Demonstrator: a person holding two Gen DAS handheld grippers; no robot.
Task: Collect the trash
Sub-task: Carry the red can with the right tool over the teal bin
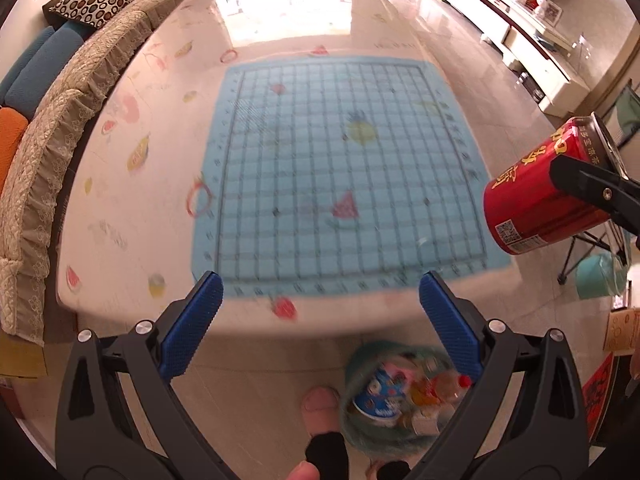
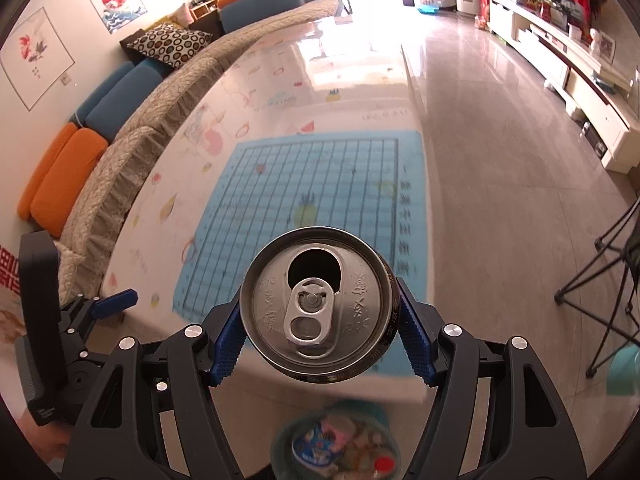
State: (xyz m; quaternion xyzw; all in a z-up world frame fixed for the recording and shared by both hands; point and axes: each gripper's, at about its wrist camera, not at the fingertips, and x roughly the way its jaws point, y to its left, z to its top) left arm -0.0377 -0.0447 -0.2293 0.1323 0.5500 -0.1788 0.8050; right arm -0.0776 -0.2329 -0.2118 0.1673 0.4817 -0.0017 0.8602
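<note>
My right gripper [image 2: 320,320] is shut on a red drink can [image 2: 316,304], its opened silver top facing the camera. The same can [image 1: 540,192] shows at the right of the left wrist view, held in the air beside the table. My left gripper [image 1: 320,300] is open and empty above the table's near edge. A teal trash bin [image 1: 396,396] with several pieces of trash in it stands on the floor below the table edge; it also shows in the right wrist view [image 2: 340,440], under the can.
A glossy table [image 1: 160,200] carries a blue grid mat [image 1: 340,168]. A sofa [image 1: 60,140] runs along the left. A white cabinet [image 1: 520,40] lines the right wall. A folding stand [image 2: 600,280] and another teal bin [image 1: 600,276] are at right.
</note>
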